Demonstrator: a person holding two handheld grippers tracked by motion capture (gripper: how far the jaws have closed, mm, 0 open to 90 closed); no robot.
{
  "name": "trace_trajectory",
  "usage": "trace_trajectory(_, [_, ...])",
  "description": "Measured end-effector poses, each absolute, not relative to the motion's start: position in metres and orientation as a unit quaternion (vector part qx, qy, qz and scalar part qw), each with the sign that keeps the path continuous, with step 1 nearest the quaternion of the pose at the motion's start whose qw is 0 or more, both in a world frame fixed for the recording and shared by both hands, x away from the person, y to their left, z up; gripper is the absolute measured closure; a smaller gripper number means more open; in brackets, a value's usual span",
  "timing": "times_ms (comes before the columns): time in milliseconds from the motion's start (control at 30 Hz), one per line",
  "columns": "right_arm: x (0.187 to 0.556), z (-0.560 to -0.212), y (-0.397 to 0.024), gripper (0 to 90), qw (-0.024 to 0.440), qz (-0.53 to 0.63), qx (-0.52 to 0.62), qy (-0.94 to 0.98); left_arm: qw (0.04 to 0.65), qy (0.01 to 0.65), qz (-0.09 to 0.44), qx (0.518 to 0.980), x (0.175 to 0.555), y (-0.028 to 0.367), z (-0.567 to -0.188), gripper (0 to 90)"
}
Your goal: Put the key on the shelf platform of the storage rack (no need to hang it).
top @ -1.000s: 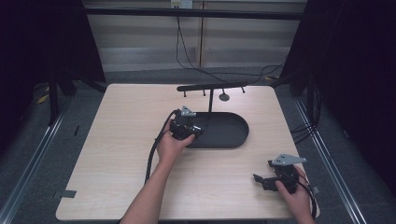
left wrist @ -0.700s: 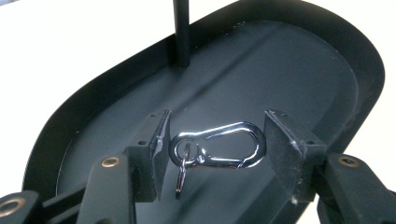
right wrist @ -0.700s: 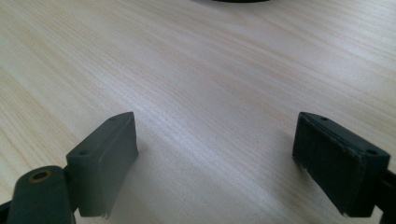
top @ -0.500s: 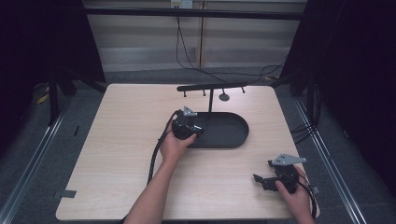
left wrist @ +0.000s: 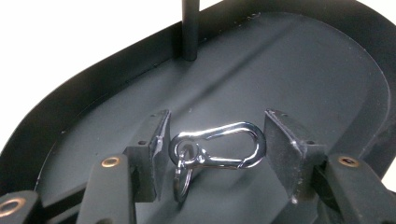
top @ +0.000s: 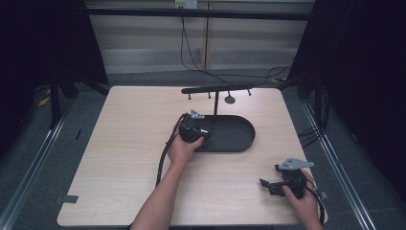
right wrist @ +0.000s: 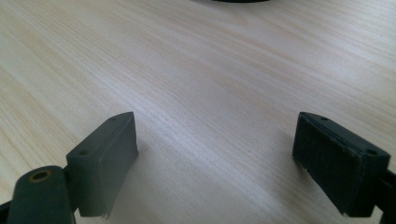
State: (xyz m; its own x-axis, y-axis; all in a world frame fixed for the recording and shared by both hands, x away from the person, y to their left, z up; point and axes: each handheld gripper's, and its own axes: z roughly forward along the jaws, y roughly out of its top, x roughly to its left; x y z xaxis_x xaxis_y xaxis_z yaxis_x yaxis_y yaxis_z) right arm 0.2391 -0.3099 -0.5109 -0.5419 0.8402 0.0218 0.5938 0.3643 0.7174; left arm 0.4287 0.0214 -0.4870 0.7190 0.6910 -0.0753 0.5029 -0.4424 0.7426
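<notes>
Progress looks early: the left gripper [left wrist: 212, 149] has its fingers [left wrist: 152, 149] pinching a silver snap hook [left wrist: 219, 147] end to end, just over the floor of the black tray [top: 239, 143]; hanging it on the stand's crossbar [top: 218, 89] seemingly remains. The high view shows that crossbar and the right gripper [top: 268, 184], fingers spread, resting on the worktop [top: 124, 143] near right; the left gripper view shows the hook itself.

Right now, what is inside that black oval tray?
A shiny metal snap hook with a small ring, gripped between the left gripper jaws, over the tray floor. The stand's post rises there.
</notes>
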Motion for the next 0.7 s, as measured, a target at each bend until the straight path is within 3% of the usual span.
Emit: trace_trajectory(700, [0.239,-0.511,-0.310,13.5,0.178,0.347,0.445,0.807,0.370,0.361,0.126,0.847,0.431,0.014,-0.498,42.5])
